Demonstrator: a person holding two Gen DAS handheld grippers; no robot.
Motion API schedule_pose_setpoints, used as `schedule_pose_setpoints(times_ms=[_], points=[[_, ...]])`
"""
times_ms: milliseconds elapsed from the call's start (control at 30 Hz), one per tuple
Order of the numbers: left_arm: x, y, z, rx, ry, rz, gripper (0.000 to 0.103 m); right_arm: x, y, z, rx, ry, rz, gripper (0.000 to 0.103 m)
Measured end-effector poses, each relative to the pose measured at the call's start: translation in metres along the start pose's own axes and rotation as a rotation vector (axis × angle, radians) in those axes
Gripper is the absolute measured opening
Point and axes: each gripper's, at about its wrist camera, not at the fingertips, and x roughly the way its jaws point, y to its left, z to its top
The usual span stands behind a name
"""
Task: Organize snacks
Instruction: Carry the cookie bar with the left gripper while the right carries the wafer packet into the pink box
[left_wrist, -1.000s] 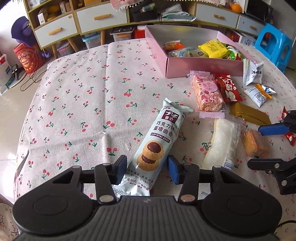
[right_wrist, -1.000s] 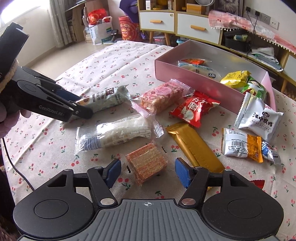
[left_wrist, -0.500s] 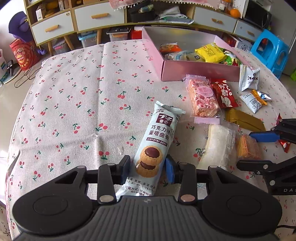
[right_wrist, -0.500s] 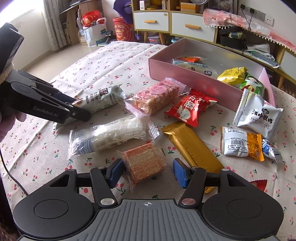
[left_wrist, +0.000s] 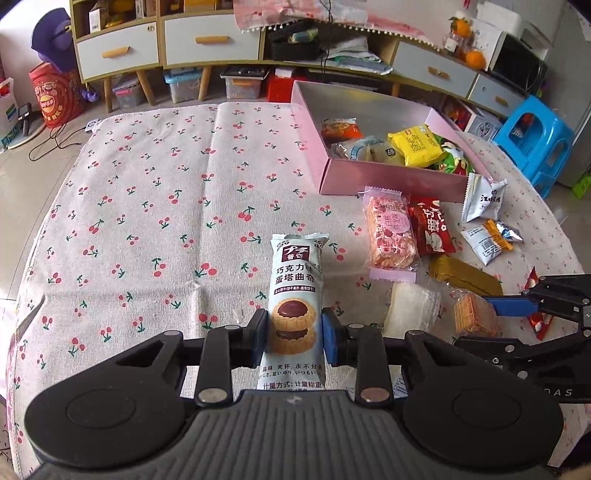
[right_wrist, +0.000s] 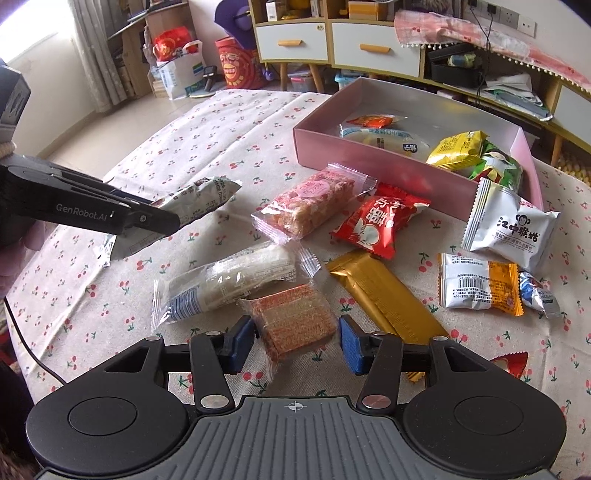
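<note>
My left tongs (left_wrist: 293, 339) squeeze the cookie pack (left_wrist: 295, 295); right tongs (right_wrist: 293, 341), closing, straddle the wafer (right_wrist: 295, 321), table bare at nine o'clock.

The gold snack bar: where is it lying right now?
In the right wrist view the gold snack bar lies flat on the cherry-print tablecloth, right of the orange wafer pack and below the red packet.

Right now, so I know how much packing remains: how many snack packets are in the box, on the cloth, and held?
In the pink box: 4 visible
Lying on the cloth: 9
Gripped in the left tool: 1
Total: 14
</note>
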Motion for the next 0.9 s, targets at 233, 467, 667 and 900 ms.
schedule_pose_setpoints(times_ms=[233,467,667,900], points=[[-0.007,0.003,0.011,-0.049,-0.031,-0.022,0.028,-0.014,-0.013,0.013,0.081,-0.046,0.024,0.049],[-0.009,0.0,0.028,-0.086,-0.067,-0.024,0.028,-0.02,-0.028,0.029,0.138,-0.085,0.009,0.049],[-0.006,-0.005,0.045,-0.122,-0.09,-0.037,0.028,-0.02,-0.044,0.046,0.197,-0.114,-0.009,0.049],[0.002,-0.015,0.064,-0.145,-0.116,-0.057,0.028,-0.019,-0.068,0.064,0.286,-0.15,-0.011,0.049]])
